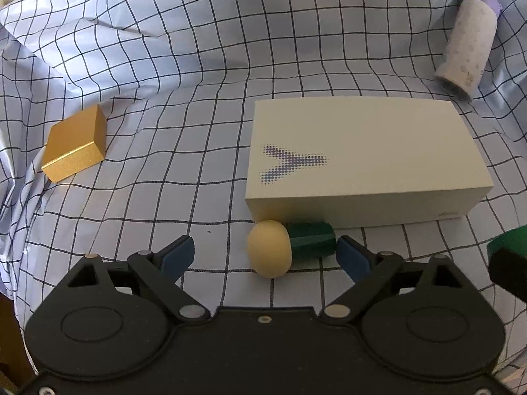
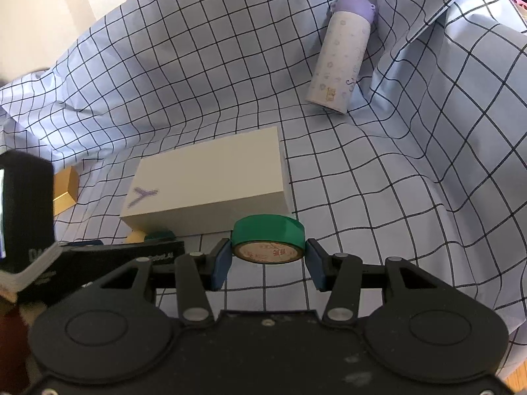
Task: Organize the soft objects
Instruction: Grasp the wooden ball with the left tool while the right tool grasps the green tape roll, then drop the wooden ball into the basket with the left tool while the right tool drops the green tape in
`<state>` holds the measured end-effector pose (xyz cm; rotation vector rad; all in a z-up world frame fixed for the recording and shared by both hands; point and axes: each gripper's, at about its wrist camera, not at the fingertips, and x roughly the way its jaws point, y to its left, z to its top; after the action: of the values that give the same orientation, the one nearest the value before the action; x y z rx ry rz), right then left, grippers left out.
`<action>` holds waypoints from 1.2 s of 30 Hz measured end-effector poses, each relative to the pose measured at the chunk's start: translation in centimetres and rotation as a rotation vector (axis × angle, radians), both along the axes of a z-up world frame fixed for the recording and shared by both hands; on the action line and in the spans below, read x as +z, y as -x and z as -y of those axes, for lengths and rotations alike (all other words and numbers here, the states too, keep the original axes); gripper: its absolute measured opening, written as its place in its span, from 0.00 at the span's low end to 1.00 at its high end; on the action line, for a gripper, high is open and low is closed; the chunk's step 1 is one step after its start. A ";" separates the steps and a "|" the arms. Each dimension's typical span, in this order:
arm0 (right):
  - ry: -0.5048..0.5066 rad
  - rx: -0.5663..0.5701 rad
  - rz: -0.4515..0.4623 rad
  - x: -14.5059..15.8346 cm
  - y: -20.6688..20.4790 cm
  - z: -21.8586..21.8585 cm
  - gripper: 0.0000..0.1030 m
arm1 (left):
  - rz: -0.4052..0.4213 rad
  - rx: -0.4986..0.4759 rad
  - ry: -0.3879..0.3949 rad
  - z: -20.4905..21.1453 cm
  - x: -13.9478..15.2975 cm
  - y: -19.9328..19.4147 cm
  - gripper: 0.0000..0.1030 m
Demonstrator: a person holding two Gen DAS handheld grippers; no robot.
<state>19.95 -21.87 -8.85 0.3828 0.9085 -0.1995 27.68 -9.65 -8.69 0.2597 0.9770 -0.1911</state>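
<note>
A pale blue cloth with a dark grid pattern covers the whole work surface, rumpled into folds at the far left and far right.

In the left wrist view, a gold box lies on the cloth at the far left, well apart from everything else. Nearer and toward the middle, the left gripper points down at the cloth with its jaws spread wide; its blue pads press on nothing. Between them lies a small toy made of a cream egg-shaped piece joined to a dark green ribbed cylinder. The cream end sits near the middle of the gap, and the green end lies just beside the right-hand pad; whether they touch cannot be told. The toy rests against the near side of a white rectangular box that bears a purple dotted mark on its lid. At the far right a white bottle with a purple cap lies on its side on the cloth.

In the right wrist view, the left gripper's black body shows at the left edge. In the middle, the right gripper is clenched on a roll of green tape, one blue pad on each side of the roll, its cardboard core facing the camera. The roll is held above the cloth, just in front of the near right corner of the white box.
</note>
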 end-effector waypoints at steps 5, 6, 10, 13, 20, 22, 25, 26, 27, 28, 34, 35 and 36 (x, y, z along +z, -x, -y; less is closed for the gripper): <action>0.004 0.005 0.006 0.4 0.5 -0.2 0.47 | -0.010 -0.008 0.037 -0.3 -0.2 -0.1 0.80; 0.004 0.005 0.008 0.5 0.7 -0.2 0.47 | -0.017 -0.017 0.056 -0.4 -0.2 0.0 0.71; 0.006 0.007 0.017 1.1 1.3 -0.2 0.47 | -0.017 -0.045 0.101 -0.5 0.4 0.7 0.44; 0.010 0.007 0.029 1.8 1.9 -0.3 0.47 | 0.017 -0.056 0.095 -0.8 1.3 1.5 0.31; 0.018 0.003 0.066 3.7 3.9 -0.5 0.47 | 0.050 -0.046 0.145 -2.7 3.7 2.8 0.29; 0.015 0.001 0.075 4.1 4.3 -0.5 0.47 | 0.052 -0.043 0.167 -3.4 4.5 3.2 0.29; 0.015 -0.001 0.086 4.7 5.0 -0.5 0.47 | 0.054 -0.039 0.197 -4.4 5.4 3.6 0.29; 0.015 -0.002 0.090 4.8 5.2 -0.4 0.47 | 0.057 -0.037 0.202 -4.7 5.7 3.9 0.29; 0.015 -0.001 0.093 5.0 5.4 -0.4 0.47 | 0.058 -0.036 0.206 -5.0 6.0 4.1 0.29; 0.015 -0.001 0.097 5.1 5.7 -0.4 0.47 | 0.059 -0.036 0.217 -5.4 6.4 4.5 0.29; 0.014 0.001 0.118 6.1 7.4 -0.5 0.47 | 0.081 -0.053 0.259 -7.3 8.9 8.1 0.29; 0.014 0.003 0.122 6.3 7.7 -0.6 0.47 | 0.083 -0.058 0.262 -7.6 9.2 8.8 0.29; 0.013 0.006 0.127 6.5 8.1 -0.7 0.47 | 0.085 -0.060 0.266 -7.9 9.6 9.5 0.29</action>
<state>11.82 -21.18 -2.38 0.3768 0.7831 -0.1736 18.16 -1.76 0.89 0.0528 0.8492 -0.3584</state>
